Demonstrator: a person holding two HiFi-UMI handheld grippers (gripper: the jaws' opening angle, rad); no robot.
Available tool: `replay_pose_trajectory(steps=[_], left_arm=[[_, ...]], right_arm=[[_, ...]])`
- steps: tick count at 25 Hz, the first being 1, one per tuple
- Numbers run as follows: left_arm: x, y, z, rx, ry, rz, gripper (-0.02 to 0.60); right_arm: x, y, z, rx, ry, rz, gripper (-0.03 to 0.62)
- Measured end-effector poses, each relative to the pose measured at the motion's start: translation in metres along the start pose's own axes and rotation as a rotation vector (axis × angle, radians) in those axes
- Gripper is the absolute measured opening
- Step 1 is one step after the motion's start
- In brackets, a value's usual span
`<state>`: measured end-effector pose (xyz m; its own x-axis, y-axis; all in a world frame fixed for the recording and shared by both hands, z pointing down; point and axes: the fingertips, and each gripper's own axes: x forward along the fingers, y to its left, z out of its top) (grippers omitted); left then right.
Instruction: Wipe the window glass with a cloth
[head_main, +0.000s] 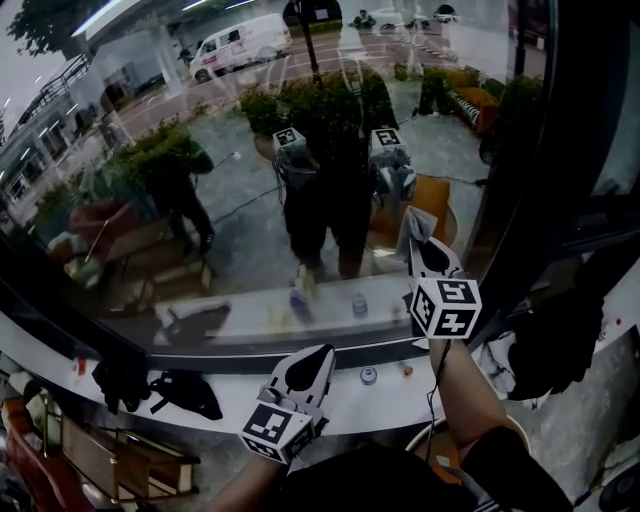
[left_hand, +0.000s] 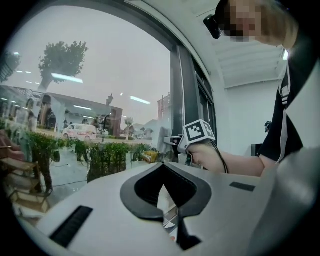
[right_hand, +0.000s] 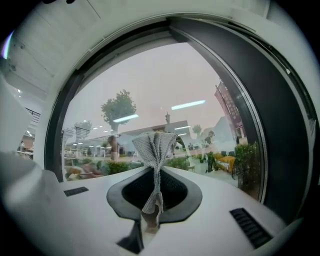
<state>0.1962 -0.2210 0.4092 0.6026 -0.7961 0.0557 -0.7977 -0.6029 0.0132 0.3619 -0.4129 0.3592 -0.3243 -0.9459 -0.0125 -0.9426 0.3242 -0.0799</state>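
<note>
Looking out through the big window glass (head_main: 250, 190) now: white van (head_main: 240, 42) upper left, green shrubs (head_main: 300, 100) top centre, dark frame (head_main: 545, 150) down the right edge, white sill (head_main: 385, 402) along the bottom, strip-light reflections (right_hand: 188, 105) across the pane

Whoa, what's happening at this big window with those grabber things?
A person stands at the window glass with a gripper in each hand. The right gripper pinches a grey cloth and holds it up near the glass, seemingly ready for wiping. The left gripper is shut on nothing and hangs lower down.
</note>
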Motion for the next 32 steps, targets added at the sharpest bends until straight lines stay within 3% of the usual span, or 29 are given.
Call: replay_pose_trajectory(steps=[9, 11, 18, 26, 29, 32], left_arm=[[0.021, 0.007, 0.044, -0.086, -0.089, -0.026, 0.008], [0.023, 0.012, 0.055, -0.072, -0.1, -0.027, 0.008], [0.024, 0.031, 0.085, -0.031, -0.142, -0.058, 0.008], [0.008, 0.052, 0.086, -0.039, -0.134, -0.104, 0.008], [-0.01, 0.073, 0.082, -0.041, -0.136, -0.103, 0.008], [-0.048, 0.119, 0.077, -0.054, -0.145, -0.097, 0.008]], right_arm=[[-0.006, 0.002, 0.061, -0.002, -0.12, -0.008, 0.044], [-0.005, 0.003, 0.072, -0.02, -0.133, -0.025, 0.044], [0.005, 0.002, 0.088, -0.053, -0.118, -0.081, 0.044], [0.016, 0.005, 0.087, -0.08, -0.08, -0.164, 0.044], [0.029, 0.027, 0.083, -0.097, -0.063, -0.18, 0.044], [0.052, 0.084, 0.075, -0.129, -0.047, -0.194, 0.044]])
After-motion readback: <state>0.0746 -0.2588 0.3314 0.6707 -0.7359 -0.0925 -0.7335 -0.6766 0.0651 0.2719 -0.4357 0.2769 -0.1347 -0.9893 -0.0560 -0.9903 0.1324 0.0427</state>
